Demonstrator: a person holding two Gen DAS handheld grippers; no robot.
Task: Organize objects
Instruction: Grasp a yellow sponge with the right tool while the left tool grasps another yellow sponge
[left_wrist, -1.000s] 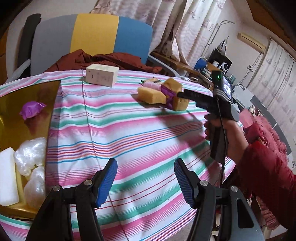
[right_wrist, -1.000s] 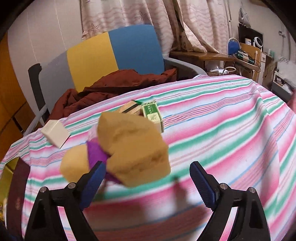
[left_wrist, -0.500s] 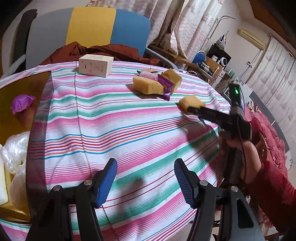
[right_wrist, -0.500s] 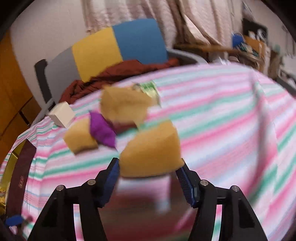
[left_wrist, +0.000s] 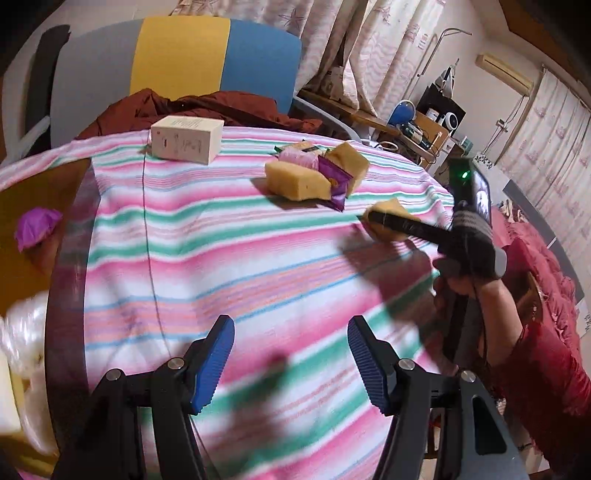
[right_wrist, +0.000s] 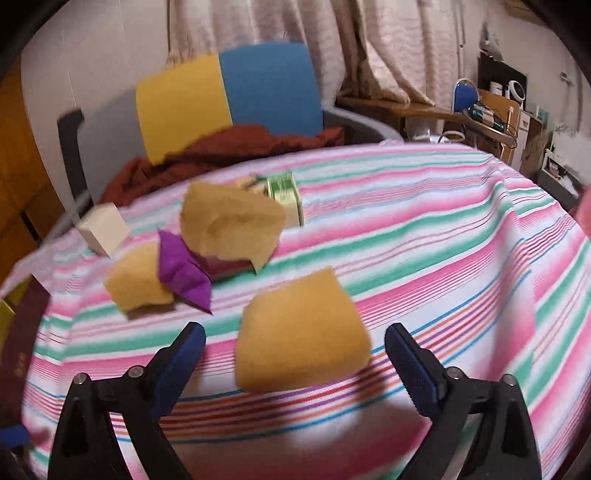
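Sponge: a yellow sponge block (right_wrist: 301, 328) sits between the spread fingers of the right tool (right_wrist: 295, 354), with a gap on each side; neither finger touches it. The left wrist view shows the same block (left_wrist: 388, 221) at the tip of that tool, on or just above the striped cloth; which of the two I cannot tell.
Right tool: spread wide, pinching nothing, its blue pads (right_wrist: 415, 363) flanking the sponge.
Left tool: its fingers (left_wrist: 214, 362) are spread apart and empty, hovering over the near part of the surface (left_wrist: 221, 258), well apart from the sponge.
Pile beyond: two more yellow sponges (right_wrist: 231, 225) and (right_wrist: 138, 280) lie with a purple wrapper (right_wrist: 183, 271) between them, just past the loose block.
Behind the pile: a green packet (right_wrist: 286, 195) touches the back sponge.
Box: a white box (left_wrist: 186, 138) stands near the far edge of the surface.
Left edge: a golden tray (left_wrist: 22, 266) holds a purple crumple (left_wrist: 37, 229) and clear plastic wads (left_wrist: 22, 332).
Background: a chair (left_wrist: 184, 62) in grey, yellow and blue, with dark red cloth (left_wrist: 207, 110) heaped on it.
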